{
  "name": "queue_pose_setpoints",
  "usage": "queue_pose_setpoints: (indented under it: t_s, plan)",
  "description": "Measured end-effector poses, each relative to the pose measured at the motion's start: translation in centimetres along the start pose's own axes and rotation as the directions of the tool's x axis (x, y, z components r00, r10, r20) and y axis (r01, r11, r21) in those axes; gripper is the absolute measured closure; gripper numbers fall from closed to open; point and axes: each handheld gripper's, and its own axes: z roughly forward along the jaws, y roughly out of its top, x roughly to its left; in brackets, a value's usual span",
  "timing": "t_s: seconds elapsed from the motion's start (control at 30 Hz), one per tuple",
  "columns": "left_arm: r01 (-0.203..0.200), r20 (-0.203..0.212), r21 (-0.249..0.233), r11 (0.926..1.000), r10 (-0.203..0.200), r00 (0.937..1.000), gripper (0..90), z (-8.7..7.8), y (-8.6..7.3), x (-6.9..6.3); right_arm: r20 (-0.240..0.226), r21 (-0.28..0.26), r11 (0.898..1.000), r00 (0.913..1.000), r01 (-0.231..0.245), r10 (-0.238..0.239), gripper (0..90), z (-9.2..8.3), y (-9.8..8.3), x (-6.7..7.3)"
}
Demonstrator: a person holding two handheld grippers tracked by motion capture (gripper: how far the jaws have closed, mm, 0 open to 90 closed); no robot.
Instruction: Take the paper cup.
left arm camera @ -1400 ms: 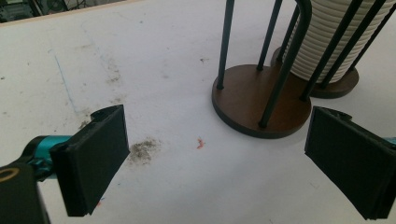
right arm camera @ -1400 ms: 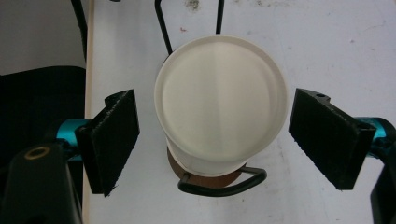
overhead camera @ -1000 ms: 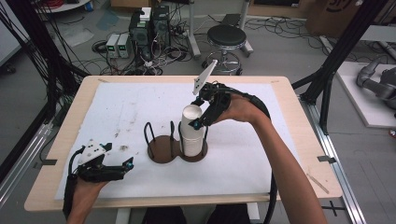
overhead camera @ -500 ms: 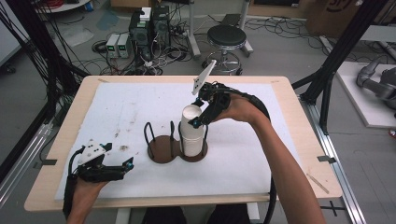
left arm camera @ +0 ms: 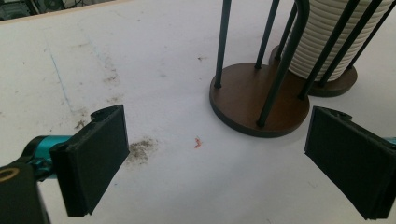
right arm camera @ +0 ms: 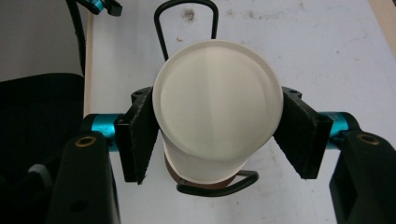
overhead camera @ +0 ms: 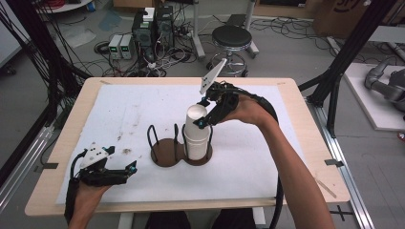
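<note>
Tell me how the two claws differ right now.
The right claw has just closed on the top cup of the stack in the wire rack; the left claw stands open with nothing between its jaws. The right is raised above the rack, the left low over the table. Both have black pads.

Wooden table [overhead camera: 305, 138]; white mat [overhead camera: 143, 114]; cup holder [overhead camera: 167, 151]

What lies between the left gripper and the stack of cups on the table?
In the high view, between the left gripper and the stack of cups stands the empty half of the wire holder; the rest is bare white mat.
</note>
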Motion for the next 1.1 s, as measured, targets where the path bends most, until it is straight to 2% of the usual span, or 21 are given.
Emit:
queue_pose_setpoints:
  t_s: [0.33, 0.63, 0.7, 0.8, 0.83, 0.97, 1.1]
  plan:
    - [0.001, -0.001, -0.002, 1.0, -0.001, 1.0, 6.2, 0.0, 0.0, 0.0, 0.019, -0.065, 0.998, 0.9998, -0.002, 0.003, 35.6, -1.4, 0.4, 0.1]
    - [0.0, 0.001, -0.003, 1.0, 0.0, 1.0, 6.3, 0.0, 0.0, -0.1, 0.033, -0.081, 0.997, 0.9995, 0.0, 0.003, 35.6, -2.6, 0.7, 0.4]
    - [-0.001, 0.003, -0.001, 1.0, 0.001, 1.0, 6.2, 0.0, 0.0, -0.1, 0.031, -0.111, 0.994, 0.9995, 0.006, -0.003, 35.6, -3.1, 0.8, 0.3]
    - [0.0, -0.001, -0.001, 1.0, 0.0, 1.0, 6.2, 0.0, 0.0, -0.1, 0.037, -0.107, 0.994, 0.9993, -0.003, 0.007, 35.7, -3.4, 0.8, 0.4]
    - [0.0, 0.0, -0.003, 1.0, 0.0, 1.0, 6.2, 0.0, 0.0, -0.1, 0.038, -0.111, 0.994, 0.9993, 0.01, -0.006, 35.7, -3.5, 0.8, 0.3]
    - [-0.001, 0.0, -0.001, 1.0, 0.001, 1.0, 6.2, 0.0, 0.0, -0.1, 0.049, -0.154, 0.988, 0.9988, 0.009, -0.001, 35.6, -4.7, 1.0, 0.5]
    - [-0.002, 0.001, 0.0, 1.0, 0.002, 1.0, 6.2, 0.0, 0.0, -0.1, 0.059, -0.166, 0.986, 0.9982, 0.016, -0.006, 35.6, -5.4, 1.2, 0.8]
